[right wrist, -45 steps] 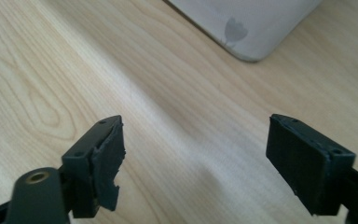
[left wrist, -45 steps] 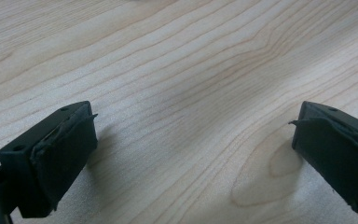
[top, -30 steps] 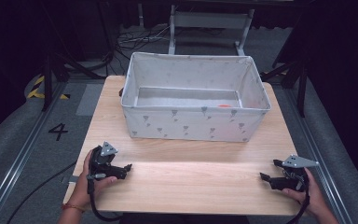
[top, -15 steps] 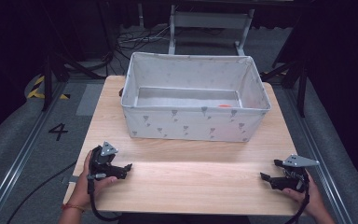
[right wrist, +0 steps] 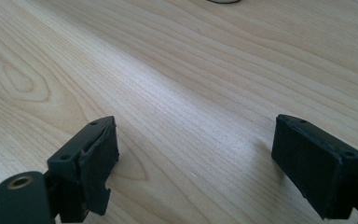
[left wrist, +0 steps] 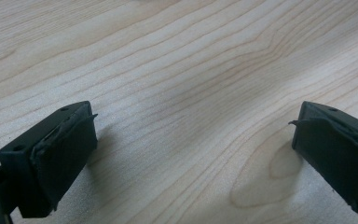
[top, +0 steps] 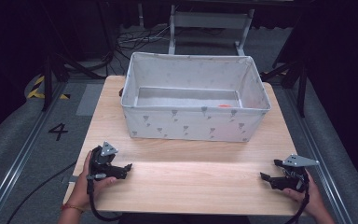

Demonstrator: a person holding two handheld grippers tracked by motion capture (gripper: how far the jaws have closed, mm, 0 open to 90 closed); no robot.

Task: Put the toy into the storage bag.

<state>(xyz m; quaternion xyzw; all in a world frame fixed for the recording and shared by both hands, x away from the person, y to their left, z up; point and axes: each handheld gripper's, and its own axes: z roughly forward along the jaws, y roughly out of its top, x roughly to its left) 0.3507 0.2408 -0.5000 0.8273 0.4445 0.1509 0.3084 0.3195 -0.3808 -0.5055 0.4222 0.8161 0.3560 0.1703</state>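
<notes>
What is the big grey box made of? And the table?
The storage bin looks like soft grey fabric: its walls sag slightly and carry small printed shapes. The table looks like pale wood or wood-look laminate, matte, with grain lines and knots.

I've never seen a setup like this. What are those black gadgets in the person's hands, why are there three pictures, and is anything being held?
No robot here: a person holds a two-jaw hand tool in each hand. In the high view, shot from above the person's side, the left gripper and the right gripper rest low near the front edge of a wooden table. Behind them stands a grey fabric bin with something small and orange inside; what it is I cannot tell. The other two pictures come from cameras riding on each gripper, looking along its black jaws at the wood. Both pairs of jaws stand wide apart, holding nothing.
</notes>
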